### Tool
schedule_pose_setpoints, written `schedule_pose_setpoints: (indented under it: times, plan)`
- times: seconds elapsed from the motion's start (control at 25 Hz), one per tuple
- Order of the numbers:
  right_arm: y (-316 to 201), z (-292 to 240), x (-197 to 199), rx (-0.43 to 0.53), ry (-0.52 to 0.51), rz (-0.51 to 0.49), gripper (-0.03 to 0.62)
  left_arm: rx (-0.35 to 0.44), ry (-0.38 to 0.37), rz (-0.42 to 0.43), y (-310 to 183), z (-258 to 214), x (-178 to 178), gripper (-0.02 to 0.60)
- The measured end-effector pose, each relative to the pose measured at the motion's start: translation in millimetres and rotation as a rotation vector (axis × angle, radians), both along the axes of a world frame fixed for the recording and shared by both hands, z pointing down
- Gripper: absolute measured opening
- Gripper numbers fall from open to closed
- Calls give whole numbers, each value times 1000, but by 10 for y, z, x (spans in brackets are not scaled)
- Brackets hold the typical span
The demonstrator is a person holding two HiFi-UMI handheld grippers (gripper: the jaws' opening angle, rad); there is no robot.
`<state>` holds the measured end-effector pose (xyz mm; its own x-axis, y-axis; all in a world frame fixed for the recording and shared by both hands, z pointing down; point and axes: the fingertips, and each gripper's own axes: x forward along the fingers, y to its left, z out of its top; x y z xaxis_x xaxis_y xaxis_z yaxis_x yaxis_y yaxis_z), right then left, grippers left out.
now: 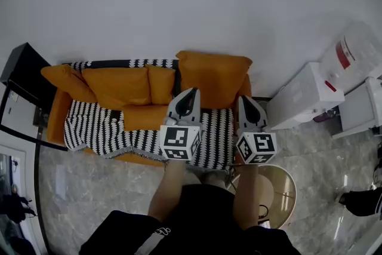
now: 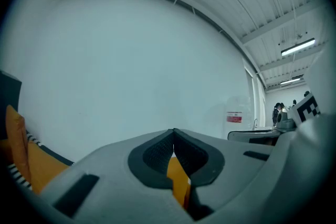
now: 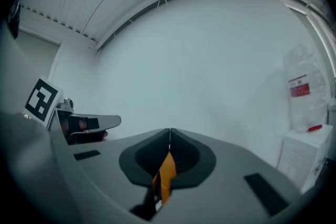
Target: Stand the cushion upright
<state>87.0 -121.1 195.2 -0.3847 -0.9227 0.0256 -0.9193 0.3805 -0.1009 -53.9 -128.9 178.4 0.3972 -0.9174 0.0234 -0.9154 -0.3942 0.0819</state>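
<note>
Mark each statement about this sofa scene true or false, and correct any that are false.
1. The right gripper is shut on the orange cushion. True.
2. The sofa is blue. False: it is orange.
3. A black-and-white striped blanket lies over the sofa's seat. True.
4. The left gripper is open and empty. False: it is shut on the same orange cushion, with the fabric pinched between its jaws.

Your right tongs [image 3: 169, 145] are clamped on a fold of the orange cushion [image 3: 167, 174] at lower centre. Your left tongs [image 3: 89, 124] show at middle left, and a water bottle [image 3: 303, 89] at right.
</note>
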Motion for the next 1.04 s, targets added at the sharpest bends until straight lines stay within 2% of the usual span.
schedule_pose_setpoints:
  times: [0.48, 1.04]
  plan:
    - [139, -240, 57, 54, 33, -3, 11, 21, -24, 10, 182, -142, 160, 9]
    - [73, -292, 89, 73, 47, -1, 11, 22, -12, 22, 88, -140, 238, 9]
